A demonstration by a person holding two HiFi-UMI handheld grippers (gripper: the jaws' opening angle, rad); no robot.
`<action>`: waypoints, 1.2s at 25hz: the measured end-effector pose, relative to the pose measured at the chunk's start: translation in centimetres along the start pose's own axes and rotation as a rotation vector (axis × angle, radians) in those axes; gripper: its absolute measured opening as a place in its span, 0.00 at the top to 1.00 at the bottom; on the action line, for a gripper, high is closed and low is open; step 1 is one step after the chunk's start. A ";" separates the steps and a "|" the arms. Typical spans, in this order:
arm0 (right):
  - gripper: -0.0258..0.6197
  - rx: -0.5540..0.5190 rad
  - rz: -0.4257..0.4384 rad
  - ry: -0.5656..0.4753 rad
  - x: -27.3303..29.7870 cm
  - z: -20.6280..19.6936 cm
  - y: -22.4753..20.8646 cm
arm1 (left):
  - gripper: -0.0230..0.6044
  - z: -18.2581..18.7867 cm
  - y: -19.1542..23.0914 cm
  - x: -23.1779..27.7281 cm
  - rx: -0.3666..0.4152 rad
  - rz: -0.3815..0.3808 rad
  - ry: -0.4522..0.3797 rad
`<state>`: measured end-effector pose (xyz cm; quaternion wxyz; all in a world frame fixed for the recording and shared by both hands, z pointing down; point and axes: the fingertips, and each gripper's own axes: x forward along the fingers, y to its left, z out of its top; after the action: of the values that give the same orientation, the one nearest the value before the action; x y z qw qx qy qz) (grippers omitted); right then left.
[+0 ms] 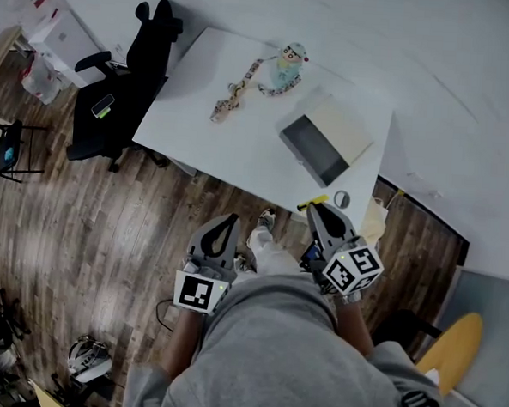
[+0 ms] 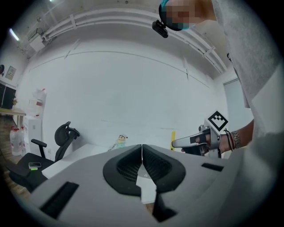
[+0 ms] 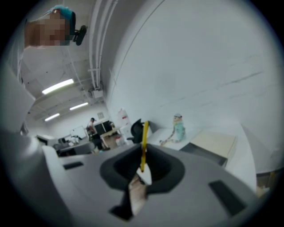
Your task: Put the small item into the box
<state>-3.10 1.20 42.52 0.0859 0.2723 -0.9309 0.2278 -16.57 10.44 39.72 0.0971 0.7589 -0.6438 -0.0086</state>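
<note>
An open box (image 1: 325, 141) with a dark inside and a cream lid lies on the white table (image 1: 208, 127); the right gripper view shows it too (image 3: 214, 144). My right gripper (image 1: 316, 207) (image 3: 143, 167) is shut on a thin yellow strip (image 3: 144, 144) (image 1: 312, 202), held at the table's near edge, short of the box. The left gripper view shows that strip (image 2: 173, 139) standing up from the right gripper (image 2: 178, 142). My left gripper (image 1: 227, 219) (image 2: 142, 153) is shut with nothing in it, over the floor in front of the table.
A plush toy with a long spotted tail (image 1: 275, 71) (image 3: 178, 127) (image 2: 120, 141) lies at the table's far side. A small round object (image 1: 342, 198) sits near the table's front corner. A black office chair (image 1: 129, 74) with a phone (image 1: 103, 105) stands left of the table.
</note>
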 end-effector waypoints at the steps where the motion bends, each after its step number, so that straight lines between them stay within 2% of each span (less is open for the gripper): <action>1: 0.88 -0.001 -0.003 0.001 0.5 0.2 -0.6 | 0.91 0.1 0.1 0.8 0.003 -0.008 0.001; 12: 0.88 0.049 -0.036 -0.025 3.7 3.4 -8.4 | 0.91 1.9 0.2 10.2 0.037 -0.060 0.028; 19: 0.88 0.034 -0.036 -0.033 4.4 5.3 -12.3 | 0.91 2.3 -1.0 14.9 0.058 -0.085 0.050; 23: 0.88 0.012 -0.045 -0.015 4.8 5.8 -14.3 | 0.91 2.4 -1.5 17.1 0.037 -0.107 0.060; 30: 0.88 0.004 -0.099 0.063 5.6 4.7 -16.9 | 0.91 1.7 -1.5 19.7 0.072 -0.148 0.062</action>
<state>1.27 -16.26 46.32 0.1258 0.3107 -0.9127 0.2338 -12.01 -8.83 40.05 0.0886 0.8075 -0.5824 0.0308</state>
